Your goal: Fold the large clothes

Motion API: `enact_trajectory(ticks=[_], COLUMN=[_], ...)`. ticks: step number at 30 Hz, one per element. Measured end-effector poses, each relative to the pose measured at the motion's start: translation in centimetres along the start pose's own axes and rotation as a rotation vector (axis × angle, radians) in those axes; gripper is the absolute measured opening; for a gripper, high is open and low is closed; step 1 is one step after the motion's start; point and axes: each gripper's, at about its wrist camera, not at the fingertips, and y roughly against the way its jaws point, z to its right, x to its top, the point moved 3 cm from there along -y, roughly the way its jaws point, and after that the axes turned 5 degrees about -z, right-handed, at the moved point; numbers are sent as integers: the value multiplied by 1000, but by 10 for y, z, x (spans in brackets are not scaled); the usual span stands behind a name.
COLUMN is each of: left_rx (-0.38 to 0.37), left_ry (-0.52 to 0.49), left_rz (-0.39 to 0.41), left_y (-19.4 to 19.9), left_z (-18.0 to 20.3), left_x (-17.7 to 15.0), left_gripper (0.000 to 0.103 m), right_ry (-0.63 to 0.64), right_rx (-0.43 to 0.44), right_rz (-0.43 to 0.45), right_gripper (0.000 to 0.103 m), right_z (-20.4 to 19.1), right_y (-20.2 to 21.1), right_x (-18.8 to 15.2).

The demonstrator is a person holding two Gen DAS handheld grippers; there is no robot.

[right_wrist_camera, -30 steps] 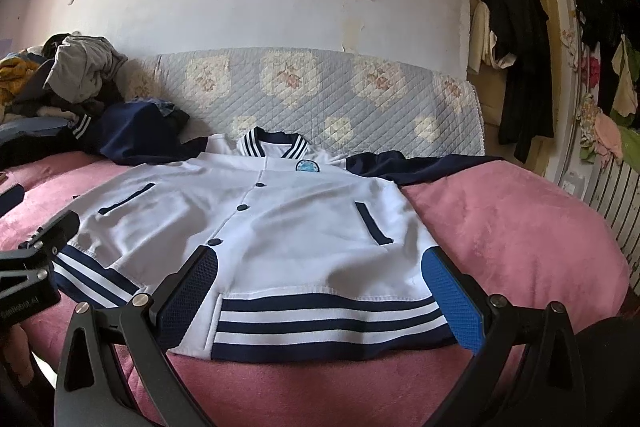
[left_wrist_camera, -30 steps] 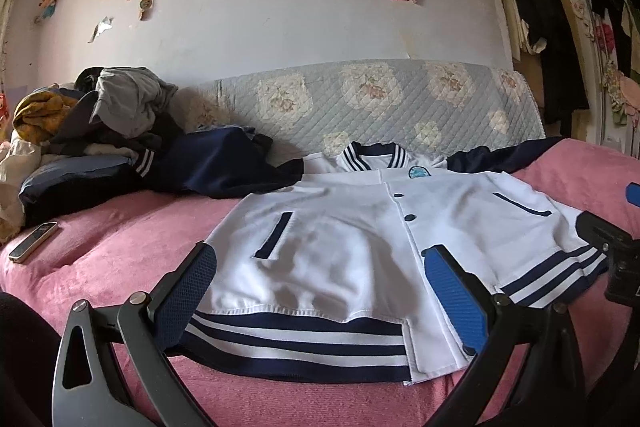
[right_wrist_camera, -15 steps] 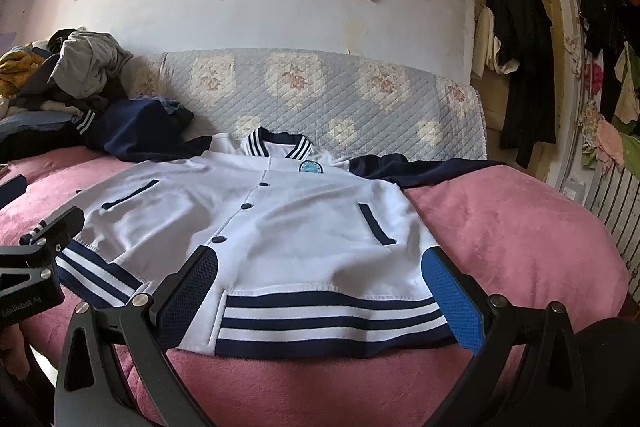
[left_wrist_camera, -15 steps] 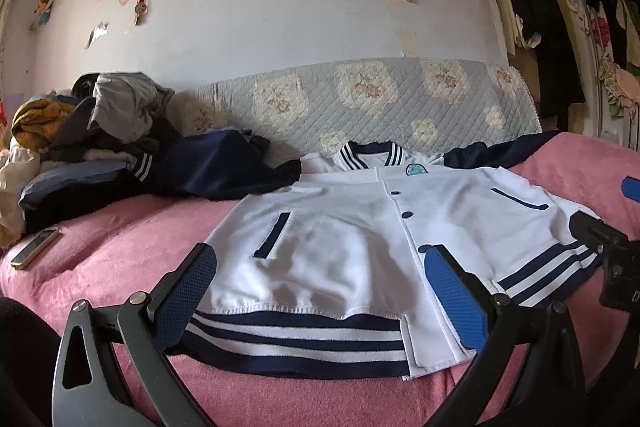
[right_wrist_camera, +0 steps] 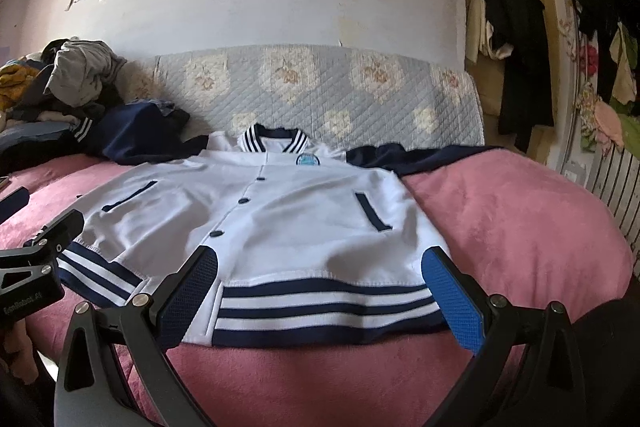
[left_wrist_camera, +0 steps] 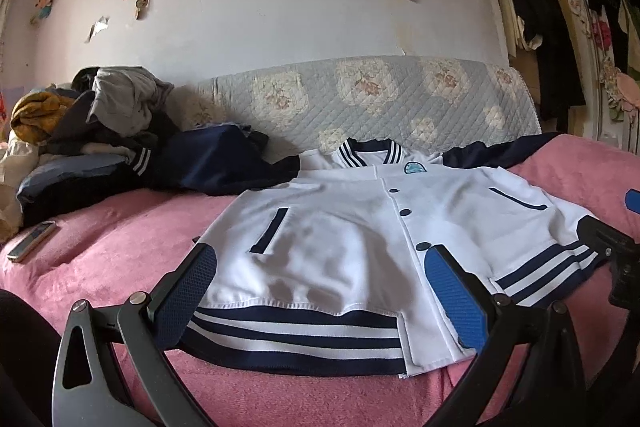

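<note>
Left wrist view is showing the left gripper (left_wrist_camera: 320, 291) hanging released over the striped hem of the white varsity jacket (left_wrist_camera: 360, 247), which is lying flat on the pink blanket (left_wrist_camera: 100, 259). The right gripper (right_wrist_camera: 320, 291) is hovering likewise spread, grasping nothing, the hem lying between its fingers.

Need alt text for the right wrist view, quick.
A white button-front jacket with navy striped hem lies flat, face up, on a pink blanket. The open right gripper hovers over its hem, empty; the left gripper shows at the left edge.
</note>
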Motion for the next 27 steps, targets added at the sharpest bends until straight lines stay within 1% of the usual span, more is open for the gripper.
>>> enact_trajectory(ticks=[5, 8, 12, 17, 19, 20, 24, 27], left_rx=[-29, -21, -24, -3, 23, 23, 0, 8], left_ry=[17, 17, 29, 22, 9, 6, 24, 15], left_rz=[17, 17, 11, 17, 35, 40, 38, 46], left_y=[4, 5, 4, 6, 9, 10, 13, 16], left_z=[-1, -2, -4, -5, -5, -6, -9, -8], left_x=[3, 3, 4, 4, 5, 6, 7, 7], left_gripper=[103, 103, 103, 103, 103, 103, 103, 103], right_ry=[50, 69, 90, 66, 69, 69, 37, 28], right_rx=[10, 35, 23, 32, 4, -9, -8, -18], right_rz=[1, 3, -1, -8, 6, 14, 8, -2], right_gripper=[103, 103, 103, 103, 102, 102, 102, 102], right_z=[-7, -12, -14, -10, -8, -7, -1, 2], right_y=[0, 1, 0, -1, 1, 2, 2, 0], right_x=[-1, -1, -3, -2, -1, -1, 0, -1])
